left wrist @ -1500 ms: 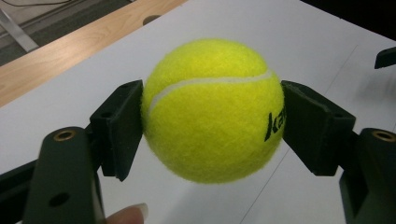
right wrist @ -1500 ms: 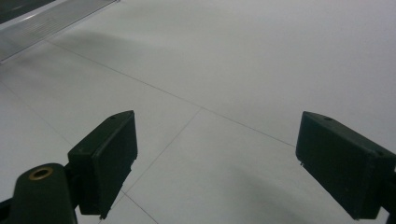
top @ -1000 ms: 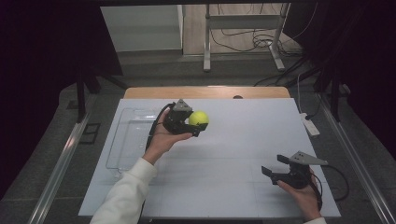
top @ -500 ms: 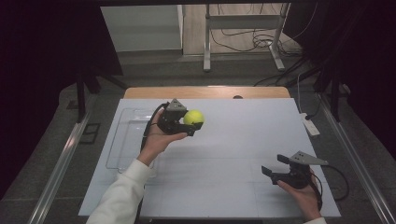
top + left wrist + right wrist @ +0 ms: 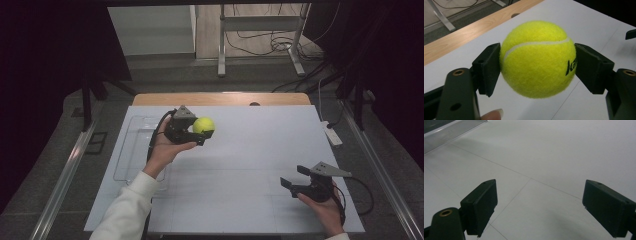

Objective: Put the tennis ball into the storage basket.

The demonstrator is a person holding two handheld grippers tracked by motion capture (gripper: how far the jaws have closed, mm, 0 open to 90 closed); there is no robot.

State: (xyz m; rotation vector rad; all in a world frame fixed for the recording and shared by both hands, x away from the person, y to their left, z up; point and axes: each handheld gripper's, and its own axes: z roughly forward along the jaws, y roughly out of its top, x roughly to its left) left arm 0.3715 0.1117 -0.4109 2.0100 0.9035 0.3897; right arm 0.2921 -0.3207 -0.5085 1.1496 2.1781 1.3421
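A yellow tennis ball [image 5: 203, 124] is held above the white table [image 5: 250, 150], left of centre, by my left gripper [image 5: 200, 131], which is shut on it. In the left gripper view both black pads press the sides of the ball [image 5: 537, 58], which has a white seam and black lettering. My right gripper [image 5: 295, 178] rests low near the table's front right, pointing left. Its jaws stand wide open over bare white tabletop [image 5: 544, 157] in the right gripper view, with nothing between them.
A clear plastic tray [image 5: 131, 150] lies on the table's left part, under the left forearm. A small white device [image 5: 331, 134] sits at the right edge. The table's wooden rim [image 5: 220, 98] runs along the far side.
The left hand has carried the ball slightly to the left. The right gripper has stayed where it was.
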